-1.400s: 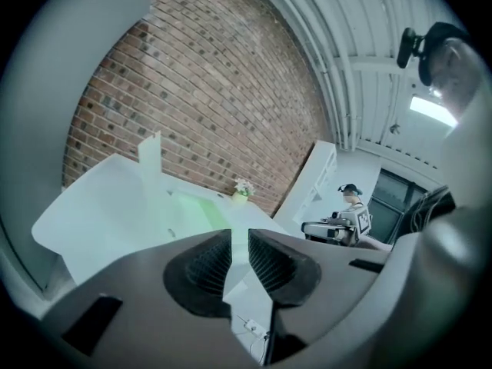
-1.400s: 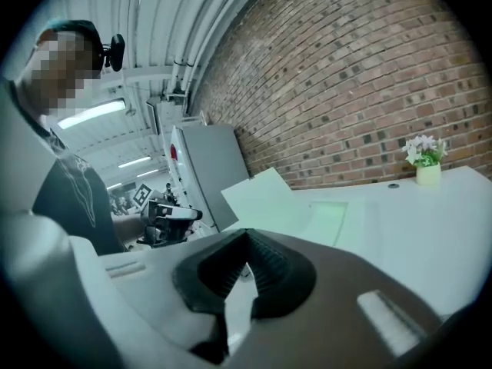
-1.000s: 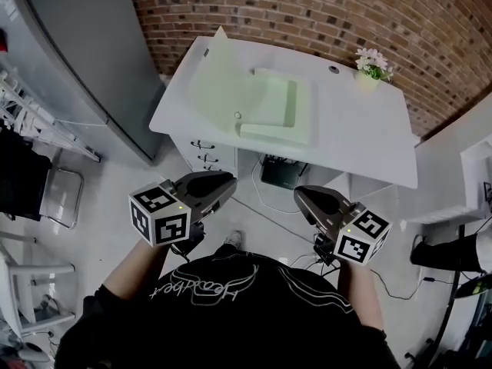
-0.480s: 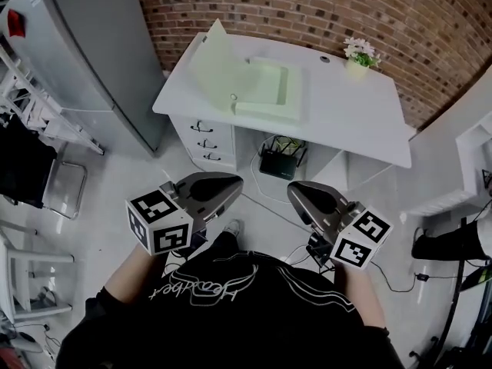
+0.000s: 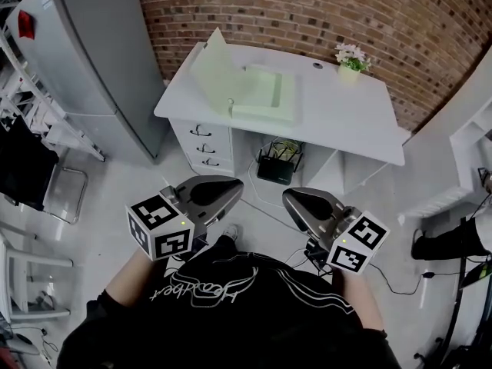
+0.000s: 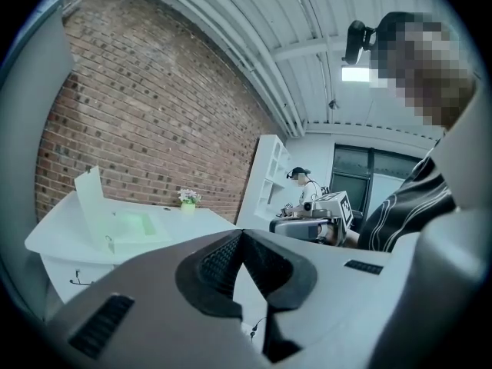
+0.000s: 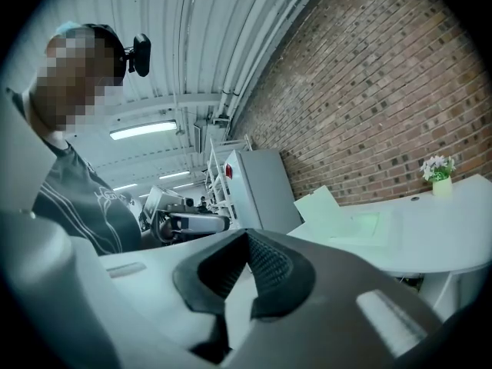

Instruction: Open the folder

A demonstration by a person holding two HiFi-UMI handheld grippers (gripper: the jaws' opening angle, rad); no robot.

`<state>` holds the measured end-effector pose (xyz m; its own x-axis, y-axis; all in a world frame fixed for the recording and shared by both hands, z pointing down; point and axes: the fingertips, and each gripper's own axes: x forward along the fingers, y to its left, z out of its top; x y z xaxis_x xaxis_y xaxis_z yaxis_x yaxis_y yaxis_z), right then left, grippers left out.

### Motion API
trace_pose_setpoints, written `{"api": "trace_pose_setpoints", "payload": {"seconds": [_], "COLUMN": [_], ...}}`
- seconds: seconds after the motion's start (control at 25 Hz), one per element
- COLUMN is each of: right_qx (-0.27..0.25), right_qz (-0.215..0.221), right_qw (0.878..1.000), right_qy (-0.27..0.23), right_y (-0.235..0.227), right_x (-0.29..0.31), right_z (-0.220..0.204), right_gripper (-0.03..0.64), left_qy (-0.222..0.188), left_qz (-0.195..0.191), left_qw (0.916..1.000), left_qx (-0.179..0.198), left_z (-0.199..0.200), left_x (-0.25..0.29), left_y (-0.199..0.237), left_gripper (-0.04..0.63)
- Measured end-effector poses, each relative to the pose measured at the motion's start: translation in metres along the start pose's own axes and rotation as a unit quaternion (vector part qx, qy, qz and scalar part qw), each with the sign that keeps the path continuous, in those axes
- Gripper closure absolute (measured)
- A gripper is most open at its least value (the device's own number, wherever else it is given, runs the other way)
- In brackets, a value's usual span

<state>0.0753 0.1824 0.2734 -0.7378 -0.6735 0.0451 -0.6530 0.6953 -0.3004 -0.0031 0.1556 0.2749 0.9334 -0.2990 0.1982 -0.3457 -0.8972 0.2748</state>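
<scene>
We stand well back from the long white desk point(image 5: 350, 125) set against the red brick wall point(image 5: 307, 10). On the left half of the desktop lies the pale green plastic folder point(image 5: 265, 98), open, its front cover point(image 5: 215, 68) raised and standing up along the folder's left side while the rest lies flat. Neither tool touches it. The grey left gripper point(image 5: 231, 187) and the grey right gripper point(image 5: 292, 198) are held side by side close to our black printed shirt point(image 5: 215, 314), over the pale floor point(image 5: 123, 183), both noses aimed at the desk. Each carries its white cube of square black markers at the near end. Each gripper's own view shows its ribbed black pads pressed together at the tips with nothing between them, so both tools are empty. A small pot of white and pink flowers point(image 5: 350, 55) sits at the far edge of the desk, right of the folder and well apart from it. Three white drawers point(image 5: 204, 148) fill the desk's left end. A dark box point(image 5: 273, 171) sits on the floor beneath the desktop. A tall grey metal cabinet point(image 5: 92, 60) stands to the left of the desk.
</scene>
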Motion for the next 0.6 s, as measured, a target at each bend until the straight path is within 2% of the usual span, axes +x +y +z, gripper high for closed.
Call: {"api": "trace_pose_setpoints", "payload": {"seconds": [0.6], "right_qx": [0.004], "right_qz": [-0.009], "right_qw": [1.0], "right_qy": [-0.006], "right_y": [0.003], "right_x": [-0.014], "right_z": [-0.004], "right_gripper": [0.614], "left_qy": [0.002], "left_qz": [0.007], "left_qw": [0.9999], "left_qx": [0.009], "left_z": [-0.005], "left_x": [-0.001], "left_y": [-0.012], "left_gripper": [0.592]}}
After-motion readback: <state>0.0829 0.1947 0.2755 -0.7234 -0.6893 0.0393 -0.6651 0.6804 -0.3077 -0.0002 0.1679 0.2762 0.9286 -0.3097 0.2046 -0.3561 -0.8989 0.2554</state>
